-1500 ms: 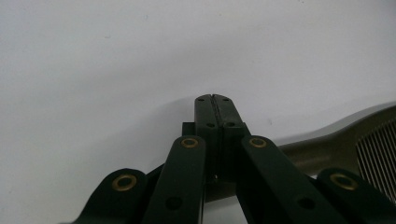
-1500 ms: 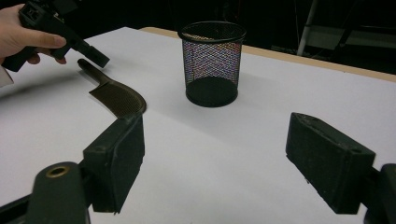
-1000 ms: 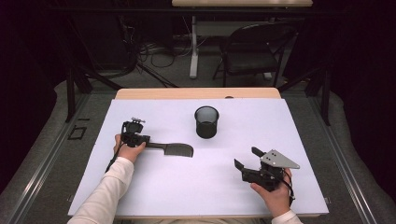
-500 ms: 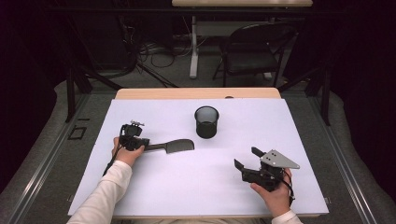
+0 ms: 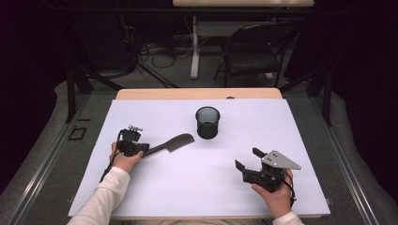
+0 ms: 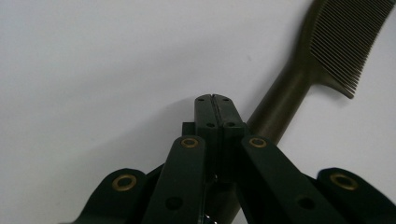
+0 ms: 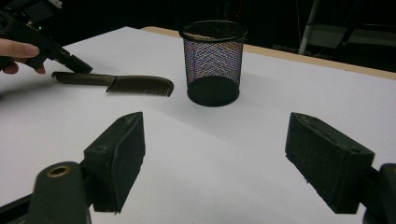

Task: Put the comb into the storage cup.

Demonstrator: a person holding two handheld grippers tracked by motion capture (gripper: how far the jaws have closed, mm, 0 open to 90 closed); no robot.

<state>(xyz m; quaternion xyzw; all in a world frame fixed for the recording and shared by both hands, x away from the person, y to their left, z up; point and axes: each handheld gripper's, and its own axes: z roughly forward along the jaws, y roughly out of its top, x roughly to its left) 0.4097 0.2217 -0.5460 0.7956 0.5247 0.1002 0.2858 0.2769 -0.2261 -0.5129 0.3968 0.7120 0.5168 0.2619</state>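
Change since earlier: comb has swung — its toothed end now points up and away toward the cup, where a second ago it lay nearly level across the bench; the left hand has shifted only slightly, the right has kept its place.
Right tool: nearest the person, at the bench's right front, held in the right hand; jaws spread wide with nothing between them, a grey three-cornered plate on top.
Left tool: at the bench's left, held in the left hand; jaws pressed together, tips meeting in the left gripper view.
Comb: dark, long-handled, lying flat on the white bench; its handle runs under and just beside the closed jaws — whether the tool touches it I cannot tell.
Mesh cup: black wire pen cup, upright, near the comb's toothed end but apart from it.
Beyond the bench: a dark folding chair on the floor.
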